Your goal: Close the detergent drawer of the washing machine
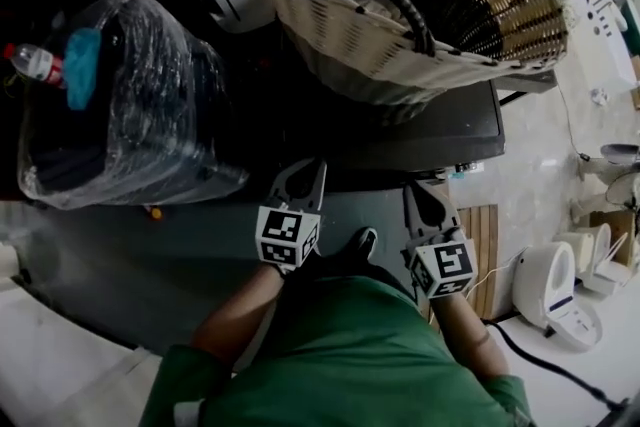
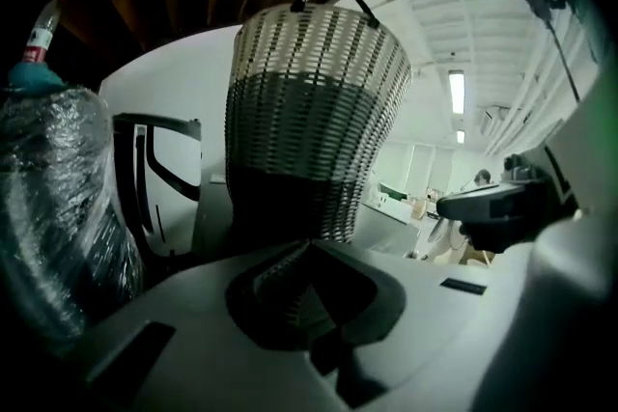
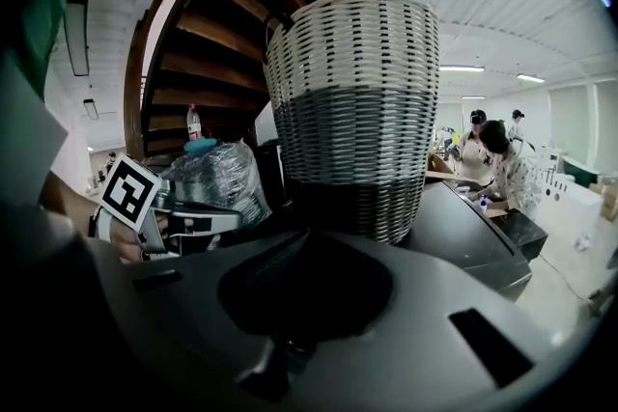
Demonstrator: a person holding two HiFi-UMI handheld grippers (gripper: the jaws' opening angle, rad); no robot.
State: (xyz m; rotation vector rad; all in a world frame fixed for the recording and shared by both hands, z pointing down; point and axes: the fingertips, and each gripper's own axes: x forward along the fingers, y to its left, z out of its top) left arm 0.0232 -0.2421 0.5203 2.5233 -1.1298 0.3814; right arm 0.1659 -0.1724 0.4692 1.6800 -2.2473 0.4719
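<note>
Left gripper [image 2: 305, 248]: clenched, jaw tips meeting, nothing between them; it is held low before the person's body and aims up and ahead at the basket [image 2: 314, 121].

Right gripper [image 3: 305, 234]: likewise clenched and empty, level with the left one and just beside it, also aimed at the basket.

Washer [image 1: 440, 130]: straight ahead of both grippers; its dark top carries the basket, and its near edge lies just past the jaw tips in the head view.

Drawer: no view picks it out; the washer's front face drops out of sight below that near edge. By judgement it sits on that front, ahead of and below the tips, and its long axis runs away from the person, into the machine.

Nearer hand: cannot tell without seeing the drawer; both stand about equally close to the near edge, the left toward the washer's left end, the right toward its middle.

Coming move, by judgement: lower a gripper to the front face, find the drawer, then push straight away from the body.

Bundle [image 1: 120, 105]: wrapped in clear film, left of the washer, with a bottle [image 1: 35, 63] at its far side.

Writing: the bottle's red label is too small to read; the marker cubes [image 1: 288, 237] bear black-and-white squares only; no brand shows on the washer.
</note>
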